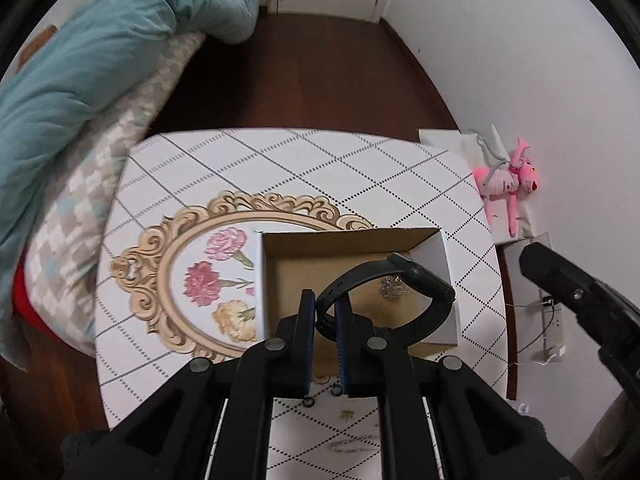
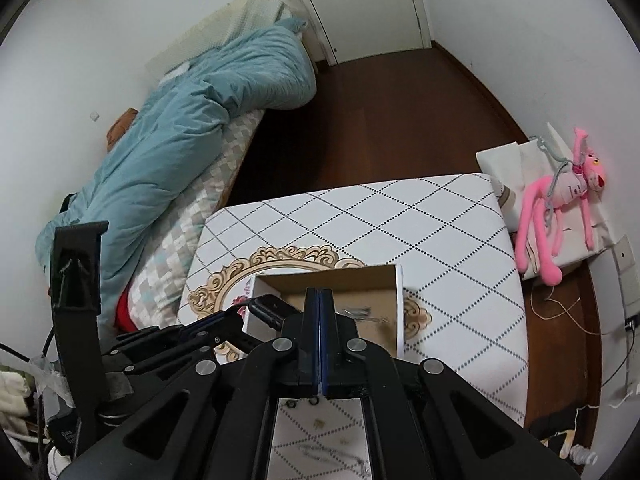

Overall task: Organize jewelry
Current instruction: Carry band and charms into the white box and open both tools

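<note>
My left gripper (image 1: 325,308) is shut on the strap of a black smartwatch (image 1: 400,280) and holds it over the open cardboard box (image 1: 340,240). A silver piece of jewelry (image 1: 394,288) lies inside the box. In the right wrist view the box (image 2: 340,276) sits just ahead, with the watch (image 2: 272,308) and the left gripper (image 2: 224,320) at its left side. My right gripper (image 2: 319,304) is shut and empty above the box's near edge. Silver chains (image 2: 332,454) lie on the table beneath it; one also shows in the left wrist view (image 1: 352,444).
The box rests on a white table (image 1: 320,168) with a diamond pattern and a floral print. A bed with a teal duvet (image 1: 100,52) lies to the left. A pink plush toy (image 2: 560,200) on white bags stands at the right by the wall.
</note>
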The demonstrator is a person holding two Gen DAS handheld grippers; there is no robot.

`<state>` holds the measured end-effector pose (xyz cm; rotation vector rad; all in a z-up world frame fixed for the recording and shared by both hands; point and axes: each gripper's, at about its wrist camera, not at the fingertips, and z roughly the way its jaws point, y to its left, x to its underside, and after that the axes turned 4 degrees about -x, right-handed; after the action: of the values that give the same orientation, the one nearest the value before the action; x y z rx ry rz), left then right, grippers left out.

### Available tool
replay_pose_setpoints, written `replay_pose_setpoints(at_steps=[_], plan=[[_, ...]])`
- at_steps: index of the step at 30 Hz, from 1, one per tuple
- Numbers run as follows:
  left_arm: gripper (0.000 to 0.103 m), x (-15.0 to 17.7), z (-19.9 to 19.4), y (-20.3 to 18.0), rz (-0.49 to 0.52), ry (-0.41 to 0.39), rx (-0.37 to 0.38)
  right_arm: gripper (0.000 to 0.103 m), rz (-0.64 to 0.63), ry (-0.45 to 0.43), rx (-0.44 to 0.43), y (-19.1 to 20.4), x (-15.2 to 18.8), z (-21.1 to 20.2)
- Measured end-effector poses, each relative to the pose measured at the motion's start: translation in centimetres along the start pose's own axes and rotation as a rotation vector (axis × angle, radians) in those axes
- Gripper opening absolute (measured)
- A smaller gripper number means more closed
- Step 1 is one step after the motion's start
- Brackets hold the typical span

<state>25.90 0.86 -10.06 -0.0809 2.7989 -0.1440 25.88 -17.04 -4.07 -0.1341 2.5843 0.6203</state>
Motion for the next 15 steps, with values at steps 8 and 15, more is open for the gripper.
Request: replay_pose_setpoints(at_steps=[8, 15], plan=[[0.051, -1.7, 2.2, 0.6, -0.028, 0.063, -0.02, 0.001, -0.001, 0.132, 0.037, -2.1, -1.0, 5.0], [0.088, -1.1, 1.8, 1.7, -0.019, -0.022, -0.132, 0.076, -0.056, 0.179, 0.217, -3.6, 1.2, 6.7]])
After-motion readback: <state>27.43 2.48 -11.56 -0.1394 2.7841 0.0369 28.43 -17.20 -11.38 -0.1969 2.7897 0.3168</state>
